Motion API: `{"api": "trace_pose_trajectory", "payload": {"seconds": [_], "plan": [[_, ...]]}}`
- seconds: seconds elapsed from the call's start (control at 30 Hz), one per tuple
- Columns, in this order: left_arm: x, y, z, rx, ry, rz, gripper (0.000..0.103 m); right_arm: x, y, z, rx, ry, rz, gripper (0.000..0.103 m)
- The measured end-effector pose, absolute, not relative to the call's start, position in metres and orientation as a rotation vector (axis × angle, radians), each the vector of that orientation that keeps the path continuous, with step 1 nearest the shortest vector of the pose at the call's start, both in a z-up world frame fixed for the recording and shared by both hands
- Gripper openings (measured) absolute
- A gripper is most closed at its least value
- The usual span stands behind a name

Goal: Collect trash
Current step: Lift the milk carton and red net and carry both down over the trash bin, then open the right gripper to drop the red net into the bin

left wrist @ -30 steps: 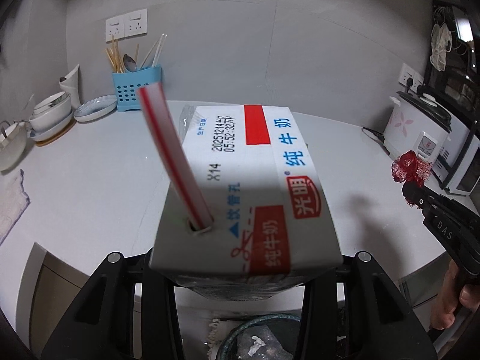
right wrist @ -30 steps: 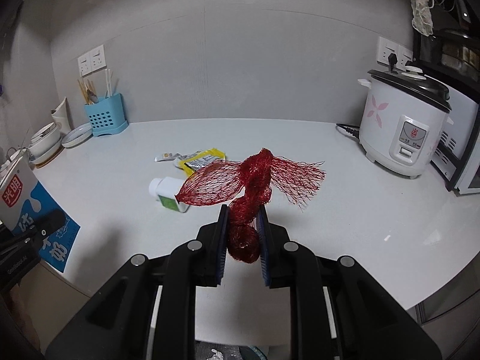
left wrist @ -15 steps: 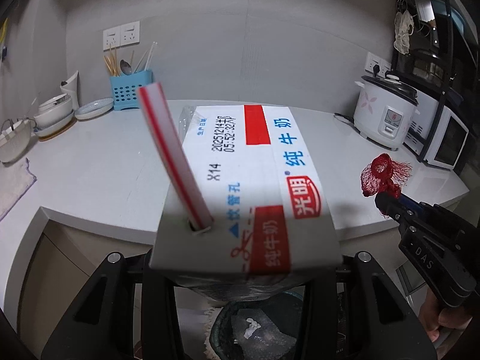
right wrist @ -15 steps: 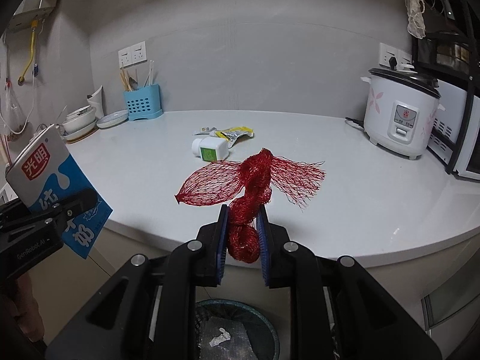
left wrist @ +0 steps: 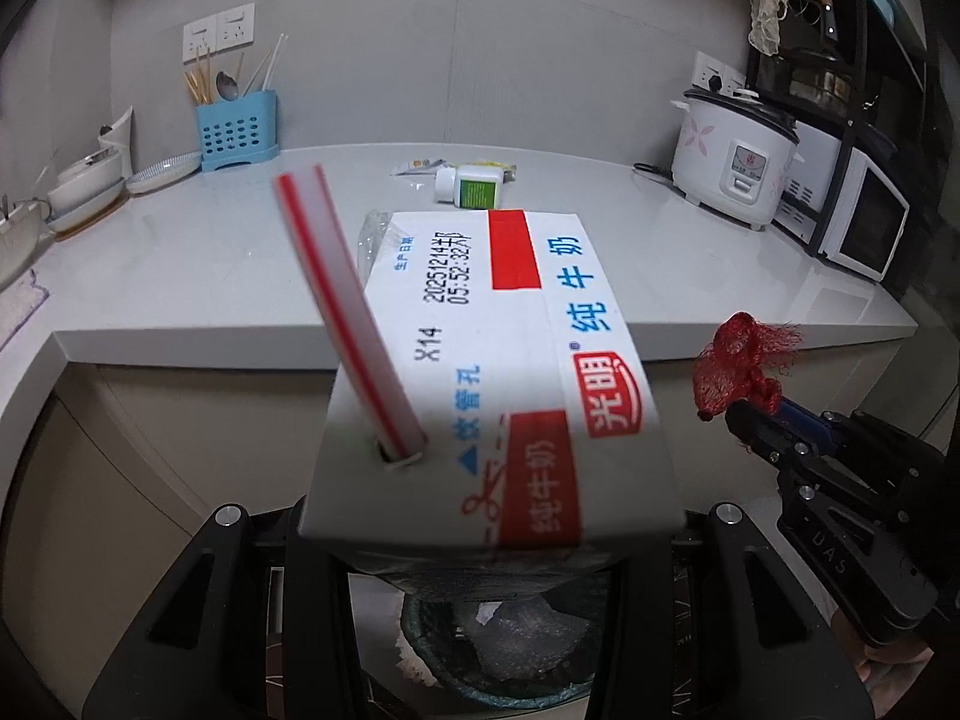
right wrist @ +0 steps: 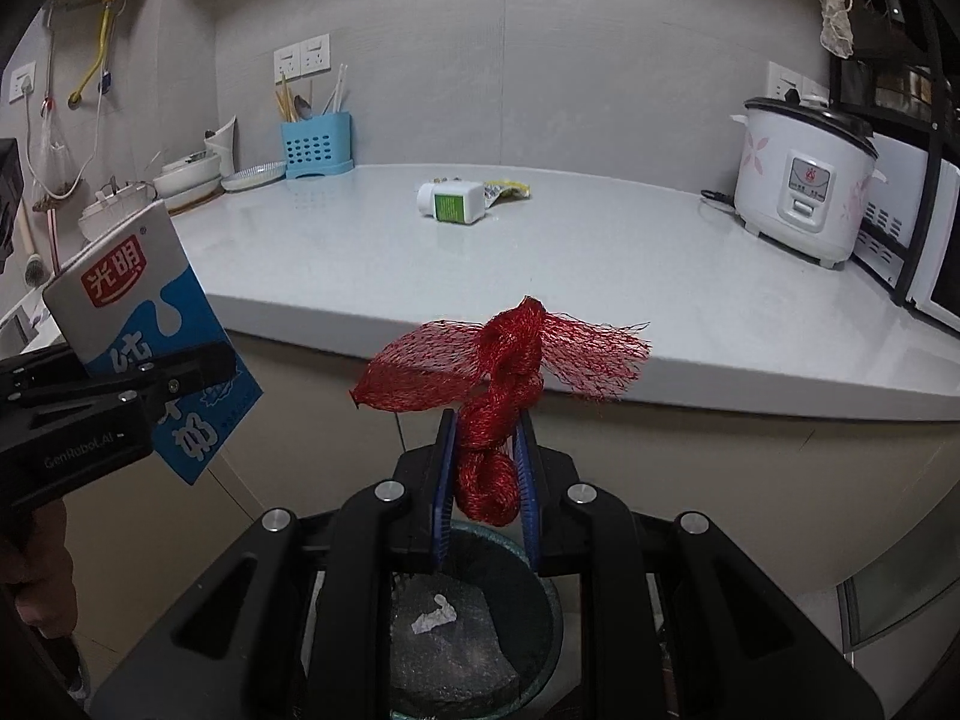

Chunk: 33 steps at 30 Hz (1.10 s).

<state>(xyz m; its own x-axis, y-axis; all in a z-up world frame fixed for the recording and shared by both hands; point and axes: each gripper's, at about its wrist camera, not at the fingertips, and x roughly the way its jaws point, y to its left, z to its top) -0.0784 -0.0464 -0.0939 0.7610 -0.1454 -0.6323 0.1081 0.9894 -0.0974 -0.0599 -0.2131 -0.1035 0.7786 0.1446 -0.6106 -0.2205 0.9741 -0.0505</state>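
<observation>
Left tool (left wrist: 480, 546) clamped on milk carton (left wrist: 492, 372), straw (left wrist: 348, 318) end up, long axis tilted fwd away from tool, off the tabletop (left wrist: 198, 276) edge. Right tool (right wrist: 485, 468) clamped on red mesh bag (right wrist: 504, 360), twisted bundle upright between pads, netting flared left & right above. Trash bin (right wrist: 540, 612) directly below both tools, holds crumpled white scrap (right wrist: 433, 612) on grey liner. Medicine bottle (right wrist: 453, 202) lies on its side well ahead on tabletop, yellow wrapper (right wrist: 509, 189) just beside it.

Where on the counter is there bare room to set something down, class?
Bare: the front counter between white bottle and edge, and the stretch right toward the rice cooker. Crowded: the back-left corner by blue utensil holder and stacked dishes.
</observation>
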Motion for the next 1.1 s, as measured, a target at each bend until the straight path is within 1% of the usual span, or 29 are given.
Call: {"api": "trace_pose_trajectory", "payload": {"seconds": [0.27,0.77,0.97,1.1], "plan": [[-0.085,-0.053,-0.152,-0.051,0.741,-0.166,0.041,-0.06,-0.223,-0.171,-0.104,0.782,0.185,0.017],[-0.084,-0.049,-0.259,-0.085,0.925,-0.176,0.041,-0.053,-0.228,-0.272,-0.064,0.979,0.195,0.017],[-0.085,-0.043,-0.29,-0.093,0.971,-0.166,0.041,-0.041,-0.223,-0.304,-0.075,1.035,0.183,0.017],[-0.085,-0.042,-0.3,-0.09,0.989,-0.175,0.041,-0.033,-0.221,-0.324,-0.064,1.088,0.191,0.017]]}}
